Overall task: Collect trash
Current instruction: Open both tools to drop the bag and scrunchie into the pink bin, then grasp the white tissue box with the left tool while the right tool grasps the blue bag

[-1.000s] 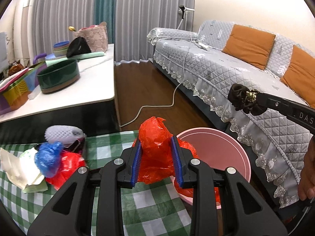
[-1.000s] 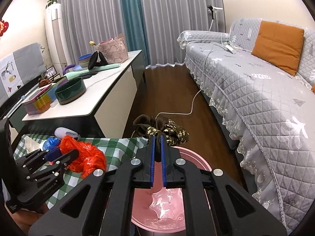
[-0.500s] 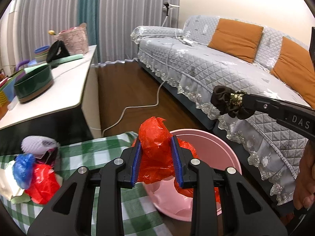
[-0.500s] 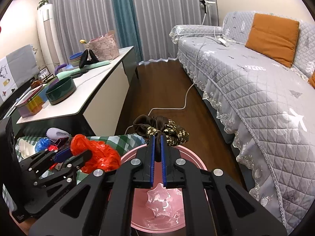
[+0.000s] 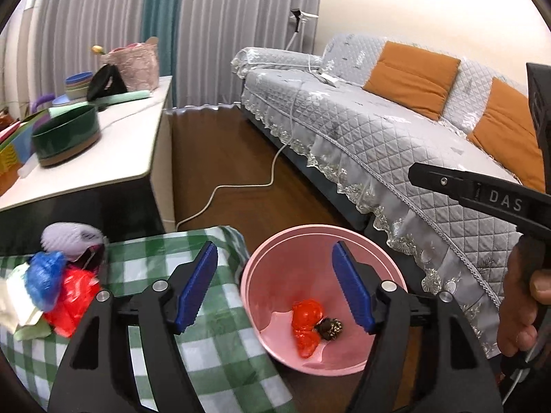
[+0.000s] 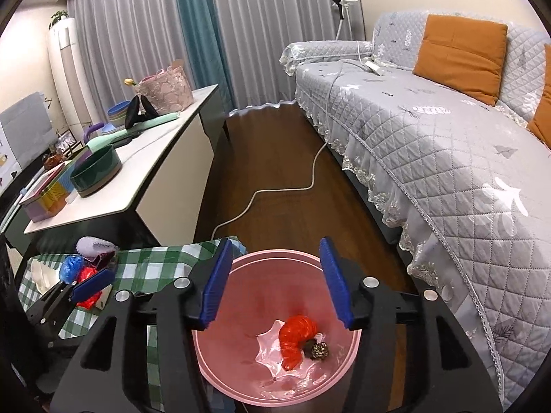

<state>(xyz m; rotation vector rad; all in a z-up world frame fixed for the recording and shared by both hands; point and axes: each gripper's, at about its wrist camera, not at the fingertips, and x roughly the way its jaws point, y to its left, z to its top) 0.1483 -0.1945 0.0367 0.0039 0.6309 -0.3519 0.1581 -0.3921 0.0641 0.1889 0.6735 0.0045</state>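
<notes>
A pink bin [image 5: 286, 241] [image 6: 220, 378] stands on the floor beside the green checked table [image 5: 224, 354]. In it lie a red plastic bag [image 5: 306, 320] [image 6: 294, 337] and a dark scrunchie [image 5: 330, 327] [image 6: 318, 349]. My left gripper [image 5: 275, 289] is open and empty above the bin's near rim. My right gripper [image 6: 277, 280] is open and empty right over the bin. More trash lies at the table's left: a blue bag [image 5: 44, 280], another red bag [image 5: 70, 306], white paper [image 5: 13, 296] and a white foam net [image 5: 70, 237].
A grey sofa [image 5: 378, 130] with orange cushions runs along the right. A white cable [image 5: 241, 186] crosses the wooden floor. A white side table [image 5: 120, 151] with a green bowl [image 5: 65, 137] and other items stands at the left.
Both grippers opened over the bin. The red bag dropped from the left one and the scrunchie from the right one; both now lie in the bin.
</notes>
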